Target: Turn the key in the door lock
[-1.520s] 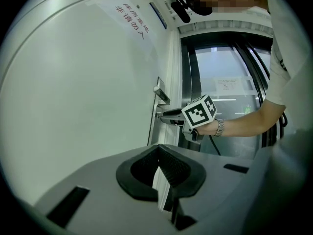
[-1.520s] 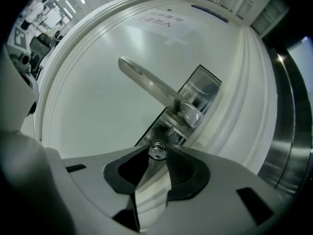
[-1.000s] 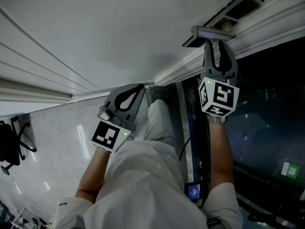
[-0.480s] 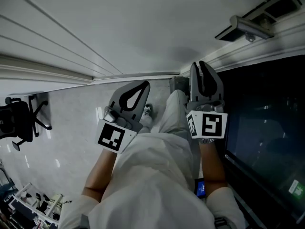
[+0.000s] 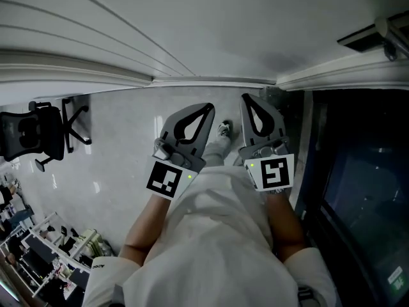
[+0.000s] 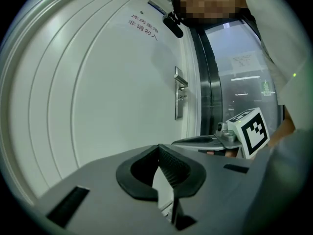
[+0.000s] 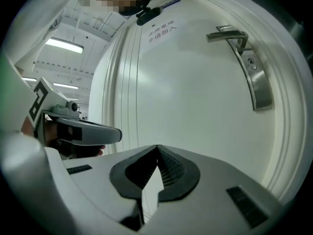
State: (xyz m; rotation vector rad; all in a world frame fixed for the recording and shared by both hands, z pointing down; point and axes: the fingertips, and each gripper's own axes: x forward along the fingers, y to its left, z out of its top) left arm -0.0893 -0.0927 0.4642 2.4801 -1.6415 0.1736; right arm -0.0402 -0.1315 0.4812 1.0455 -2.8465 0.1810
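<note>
The white door (image 5: 211, 24) fills the top of the head view, and its metal lever handle (image 5: 390, 27) shows at the far upper right. In the right gripper view the handle (image 7: 230, 35) sits on a long plate (image 7: 261, 89) with a small lock cylinder (image 7: 251, 61); I make out no key. My right gripper (image 5: 246, 100) hangs low in front of my torso, well away from the handle. Its jaws have just been closing and now meet with nothing between them. My left gripper (image 5: 208, 109) is beside it, shut and empty. The left gripper view shows the handle plate (image 6: 180, 99) far off.
A dark glass panel (image 5: 364, 190) stands right of the door frame. A black office chair (image 5: 38, 133) is on the grey floor (image 5: 121, 152) at the left, with cluttered racks (image 5: 45, 254) at the bottom left. A black door closer (image 7: 149, 14) sits high on the door.
My right gripper has dropped from just under the handle down beside my left one, and its jaws have closed. The left gripper sank a little. The handle has slid to the view's upper right corner.
</note>
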